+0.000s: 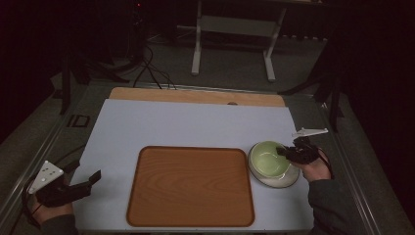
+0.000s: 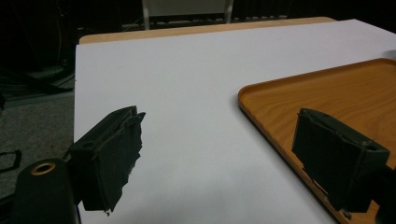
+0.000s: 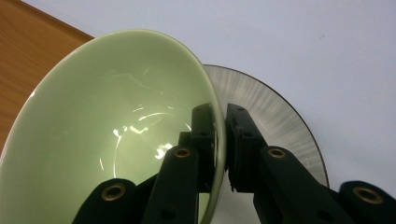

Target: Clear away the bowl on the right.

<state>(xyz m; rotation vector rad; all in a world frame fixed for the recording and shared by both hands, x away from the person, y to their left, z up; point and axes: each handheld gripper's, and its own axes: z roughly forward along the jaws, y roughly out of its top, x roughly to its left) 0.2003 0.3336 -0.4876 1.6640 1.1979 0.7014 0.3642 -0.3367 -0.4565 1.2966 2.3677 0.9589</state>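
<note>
From the high view we see our right tool (image 1: 288, 152) clamped on the rim of the green bowl (image 1: 266, 157), right of the empty tray (image 1: 191, 186). Our left tool (image 2: 219, 154) hangs wide apart over the worktop (image 2: 187, 74). In the right gripper view the empty bowl tilts above its saucer (image 3: 275, 121); we judge a thin rim pinch could slip.

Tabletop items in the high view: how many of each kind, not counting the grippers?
Pale green glazed bowl: 1
Grey-white round plate under the bowl: 1
Brown wooden rectangular tray: 1
Total: 3
</note>
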